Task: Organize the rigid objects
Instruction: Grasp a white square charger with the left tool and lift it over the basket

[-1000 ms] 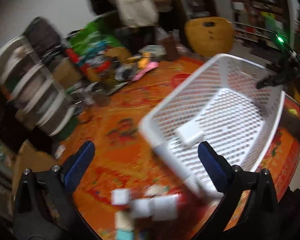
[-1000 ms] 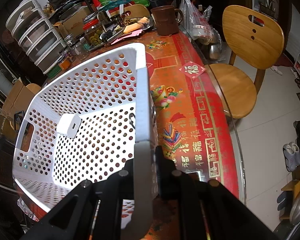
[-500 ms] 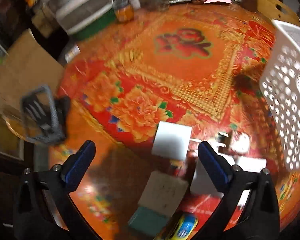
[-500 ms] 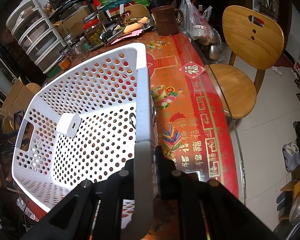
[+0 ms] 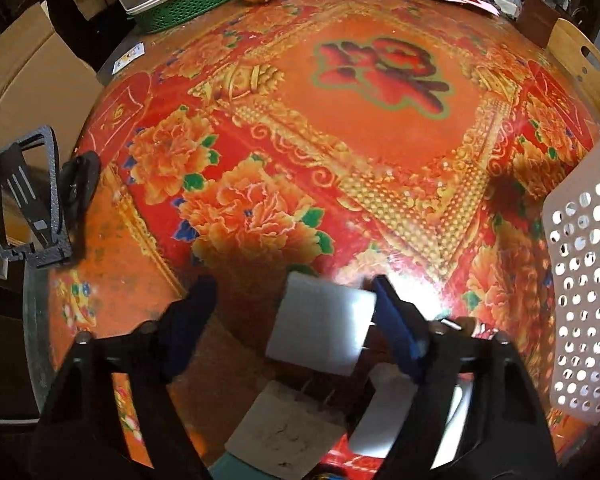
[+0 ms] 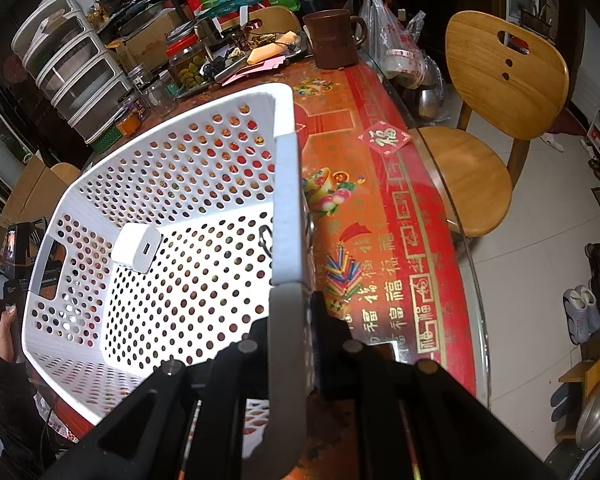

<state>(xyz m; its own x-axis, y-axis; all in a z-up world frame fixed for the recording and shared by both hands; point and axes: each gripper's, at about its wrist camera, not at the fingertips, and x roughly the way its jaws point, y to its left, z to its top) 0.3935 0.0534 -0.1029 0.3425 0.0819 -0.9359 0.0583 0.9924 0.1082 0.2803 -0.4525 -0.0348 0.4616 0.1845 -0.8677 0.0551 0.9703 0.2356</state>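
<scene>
1. Left tongs (image 5: 292, 300): spread wide, fingers astride a white cube-shaped charger (image 5: 322, 324) that lies on the worktop (image 5: 380, 140). The charger sits off-centre, touching or nearly touching the right-hand blue pad (image 5: 396, 332) and well apart from the left-hand finger.
2. Coming move (judgement): closing the tongs carries the far finger across the gap; the charger's flat side faces lie roughly parallel to the pads, so a square pinch appears feasible. More small blocks, beige and white, lie nearer the camera beneath the tongs.
3. Right tongs (image 6: 300, 320): pressed together on the rim of the white perforated basket (image 6: 180, 168), pinching its wall.
4. Basket contents: one white charger (image 6: 137, 249) rests on the floor. The basket stands to the right of the left tongs (image 5: 584, 280), the likely destination.
</scene>
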